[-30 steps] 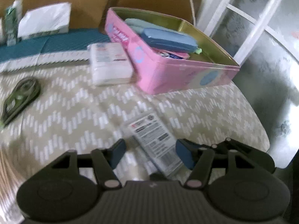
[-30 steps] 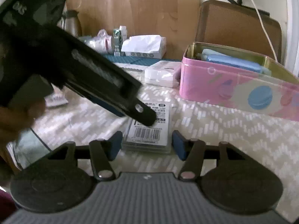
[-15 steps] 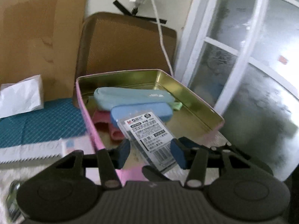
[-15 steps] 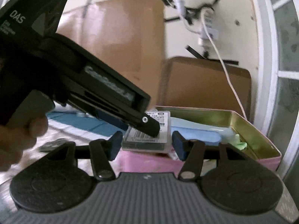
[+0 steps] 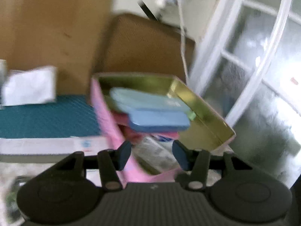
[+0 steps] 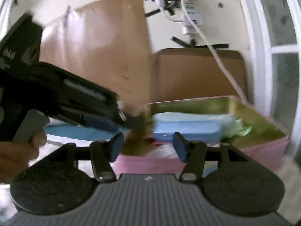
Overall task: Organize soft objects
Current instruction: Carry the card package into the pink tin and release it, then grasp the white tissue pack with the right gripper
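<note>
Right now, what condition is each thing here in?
Pink tin: lid off, holding several items.
Blue case: lying flat in the tin, on top.
Clear packet: lying in the tin, released.
Left gripper: fingers apart, empty.
Right gripper: fingers apart, empty.

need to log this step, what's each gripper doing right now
left gripper: open, holding nothing; a labelled packet lies in the pink tin below.
right gripper: open, empty.
</note>
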The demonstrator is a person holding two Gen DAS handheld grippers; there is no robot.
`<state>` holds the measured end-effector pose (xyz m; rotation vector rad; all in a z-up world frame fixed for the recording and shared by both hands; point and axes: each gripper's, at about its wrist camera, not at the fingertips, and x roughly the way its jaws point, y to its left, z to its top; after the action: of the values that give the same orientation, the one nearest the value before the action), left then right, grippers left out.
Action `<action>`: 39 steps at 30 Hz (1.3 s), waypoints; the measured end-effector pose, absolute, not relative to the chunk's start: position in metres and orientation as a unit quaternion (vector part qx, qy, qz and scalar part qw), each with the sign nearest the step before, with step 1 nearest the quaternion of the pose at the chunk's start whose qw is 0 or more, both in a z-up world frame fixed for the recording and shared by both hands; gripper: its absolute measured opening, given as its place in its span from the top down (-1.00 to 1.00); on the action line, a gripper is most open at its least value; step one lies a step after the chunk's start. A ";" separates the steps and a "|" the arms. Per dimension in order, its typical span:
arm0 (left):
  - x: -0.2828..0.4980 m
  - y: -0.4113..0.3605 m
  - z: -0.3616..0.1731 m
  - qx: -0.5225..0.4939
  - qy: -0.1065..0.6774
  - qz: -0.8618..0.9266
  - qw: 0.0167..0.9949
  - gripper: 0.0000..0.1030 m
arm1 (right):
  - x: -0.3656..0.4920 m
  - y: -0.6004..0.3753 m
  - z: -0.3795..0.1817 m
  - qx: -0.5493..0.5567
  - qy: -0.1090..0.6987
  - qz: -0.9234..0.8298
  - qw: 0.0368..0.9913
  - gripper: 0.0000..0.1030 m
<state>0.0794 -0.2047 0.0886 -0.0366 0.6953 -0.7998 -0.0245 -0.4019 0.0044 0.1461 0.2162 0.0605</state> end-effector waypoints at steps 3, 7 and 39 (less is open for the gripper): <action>0.074 -0.157 0.083 -0.002 0.324 -0.310 0.894 0.03 | -0.035 -0.382 0.001 0.111 0.126 0.106 0.980 0.06; 0.074 -0.109 0.059 0.020 0.356 -0.240 0.903 0.03 | -0.021 -0.329 -0.007 0.053 0.161 0.144 0.975 0.06; 0.048 -0.079 0.052 -0.024 0.371 -0.328 0.869 -0.12 | -0.092 -0.341 -0.029 -0.319 0.211 0.147 0.912 0.07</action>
<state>0.0481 -0.0786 0.0520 -0.0499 0.7766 -0.6856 -0.0925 -0.3410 -0.0292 -0.6569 0.4356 0.3022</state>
